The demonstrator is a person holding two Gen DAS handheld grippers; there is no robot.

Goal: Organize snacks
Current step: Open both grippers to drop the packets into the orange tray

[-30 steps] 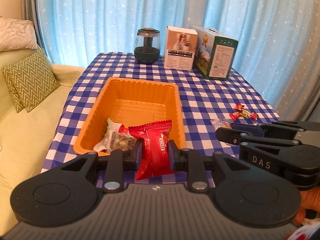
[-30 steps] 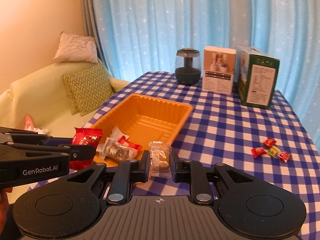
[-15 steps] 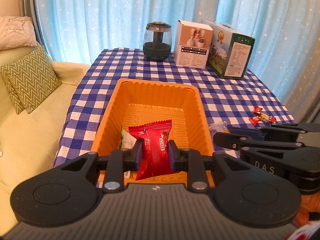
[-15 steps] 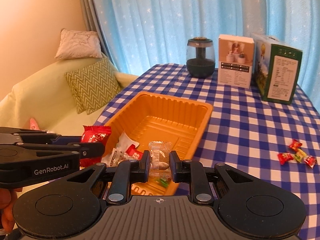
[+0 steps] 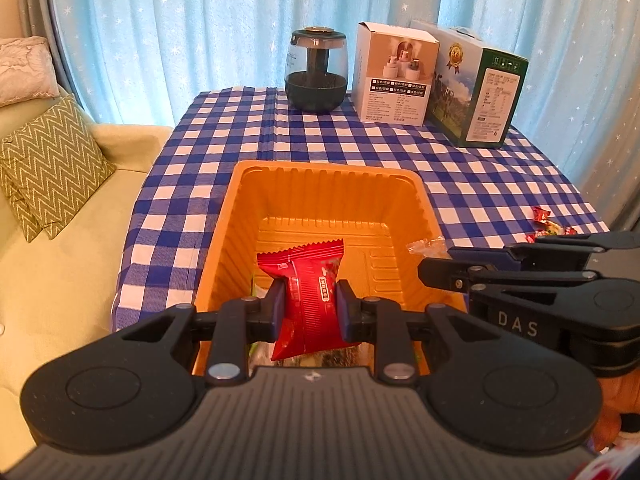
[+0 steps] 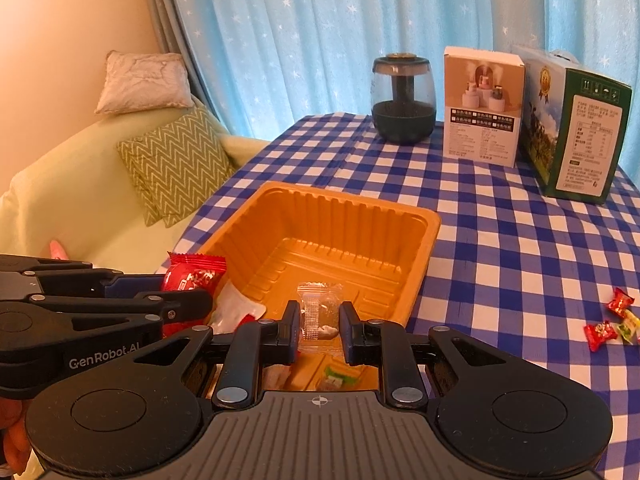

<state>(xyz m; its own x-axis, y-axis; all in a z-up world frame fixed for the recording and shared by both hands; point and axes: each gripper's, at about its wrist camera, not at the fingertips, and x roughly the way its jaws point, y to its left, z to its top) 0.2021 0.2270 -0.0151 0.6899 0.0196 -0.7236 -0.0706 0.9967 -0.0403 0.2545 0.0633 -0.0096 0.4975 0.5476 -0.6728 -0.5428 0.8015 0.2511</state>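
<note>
Red snack packet (image 5: 306, 292): glossy crinkled foil, serrated top edge, a small label strip down its front. Pinched upright at mid-height between the pads of the left gripper (image 5: 309, 308), lower centre of the left wrist view, top edge rising above the pads, bottom corner hanging below them. Hangs over the near end of the orange tray (image 5: 320, 184).

Clear snack wrapper (image 6: 320, 312): transparent film, a pale lump inside near the bottom. Clamped between the pressed-in jaws of the right gripper (image 6: 320, 326), lower centre of the right wrist view, also over the tray's near end.

Inside the tray, low in the right wrist view: a green-and-white candy (image 6: 334, 376) and a white-and-red packet (image 6: 236, 308), partly hidden by the left gripper body at lower left.

On the blue checked tablecloth (image 6: 500, 240), at the right edge of the frame: loose wrapped candies (image 6: 608, 322), well apart from the tray. Along the far edge, upper centre to upper right: dark glass jar (image 5: 317, 70), white box (image 5: 396, 74), green box (image 5: 476, 88). At left: pale sofa (image 5: 60, 260) with a zigzag cushion (image 5: 48, 164).
</note>
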